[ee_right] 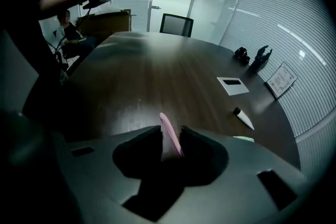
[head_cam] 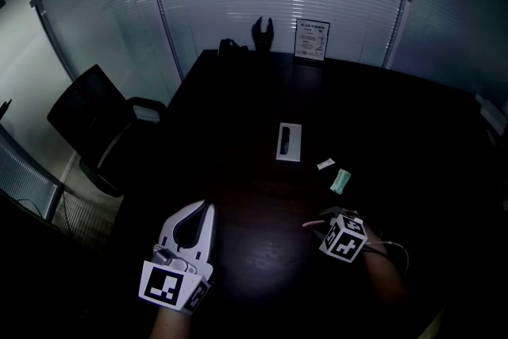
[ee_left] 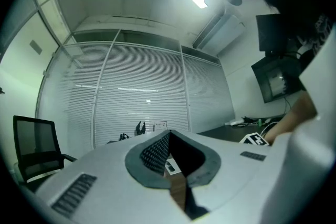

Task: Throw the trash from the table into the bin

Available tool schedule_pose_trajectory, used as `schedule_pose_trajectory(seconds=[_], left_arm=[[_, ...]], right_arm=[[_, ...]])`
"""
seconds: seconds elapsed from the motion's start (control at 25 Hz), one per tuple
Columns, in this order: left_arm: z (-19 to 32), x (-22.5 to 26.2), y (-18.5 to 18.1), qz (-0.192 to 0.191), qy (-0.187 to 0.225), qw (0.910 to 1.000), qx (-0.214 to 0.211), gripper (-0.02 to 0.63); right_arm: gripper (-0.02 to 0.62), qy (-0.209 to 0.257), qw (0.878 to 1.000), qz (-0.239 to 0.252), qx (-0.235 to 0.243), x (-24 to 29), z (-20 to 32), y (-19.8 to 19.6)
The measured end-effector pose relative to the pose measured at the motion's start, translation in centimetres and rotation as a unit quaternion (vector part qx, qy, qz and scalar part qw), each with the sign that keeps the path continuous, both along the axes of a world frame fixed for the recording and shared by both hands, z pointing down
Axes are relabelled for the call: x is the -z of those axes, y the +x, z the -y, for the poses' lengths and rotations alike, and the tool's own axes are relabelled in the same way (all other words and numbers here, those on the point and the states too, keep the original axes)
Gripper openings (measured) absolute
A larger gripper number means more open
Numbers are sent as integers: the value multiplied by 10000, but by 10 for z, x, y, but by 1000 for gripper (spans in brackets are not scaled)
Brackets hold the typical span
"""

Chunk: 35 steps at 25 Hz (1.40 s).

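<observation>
Between the parted jaws of my right tongs [ee_right: 170, 130] sits a pink strip [ee_right: 164, 119], not gripped, so I judge pickup is starting and I must close on it next, while the left tongs [head_cam: 208, 208] are shut and empty.

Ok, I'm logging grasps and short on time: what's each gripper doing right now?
Left gripper: shut, empty.
Right gripper: open, pink strip between its jaws, not clamped.

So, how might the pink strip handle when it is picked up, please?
The pink strip looks thin and flat, so it is probably light and floppy. On the glossy table, it may slide rather than lift.
</observation>
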<state>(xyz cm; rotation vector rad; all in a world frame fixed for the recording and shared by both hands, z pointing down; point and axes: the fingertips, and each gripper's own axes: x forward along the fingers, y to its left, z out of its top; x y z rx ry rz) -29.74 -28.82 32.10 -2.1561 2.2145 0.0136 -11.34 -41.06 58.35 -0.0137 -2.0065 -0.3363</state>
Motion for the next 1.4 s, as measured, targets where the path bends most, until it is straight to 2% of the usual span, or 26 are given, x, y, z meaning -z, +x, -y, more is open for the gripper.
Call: schedule_pose_trajectory(seconds=[0.2,0.36,0.56,0.64,0.72,0.84,1.04,1.2,1.4], left_arm=[[1,-5,-2,40,-98,9999,-15,0],[1,-7,-7,57,-129,9999,41,0],[-1,-10,-8,75,-149,9998,77,0],[-1,-9,-7,76,-157,9998,77,0],[-1,-9,-7,73,-161,9998,85,0],[1,-8,-6,65,-140,9998,84,0],[3,-4,-5,72,-41,9999,79,0],[3,1,-5,88,18,9999,121,0],[2,2,-7,62,46,9998,188,0]], right_arm=[[106,-180,9977,-535,384,-10,2,-3],[106,-496,9938,-861,495,-21,4,-5],[105,-1403,9861,-864,233,-31,-7,-3],[104,-1515,9855,-740,179,-28,-8,-6],[95,-1455,9865,-726,210,-27,-9,-7],[39,-1361,9873,-775,253,-29,-13,-5],[32,-1331,9889,-653,34,-29,-16,-4],[31,-715,9962,-485,-104,-20,-5,-2],[31,-386,9983,-172,-411,-21,-4,1]])
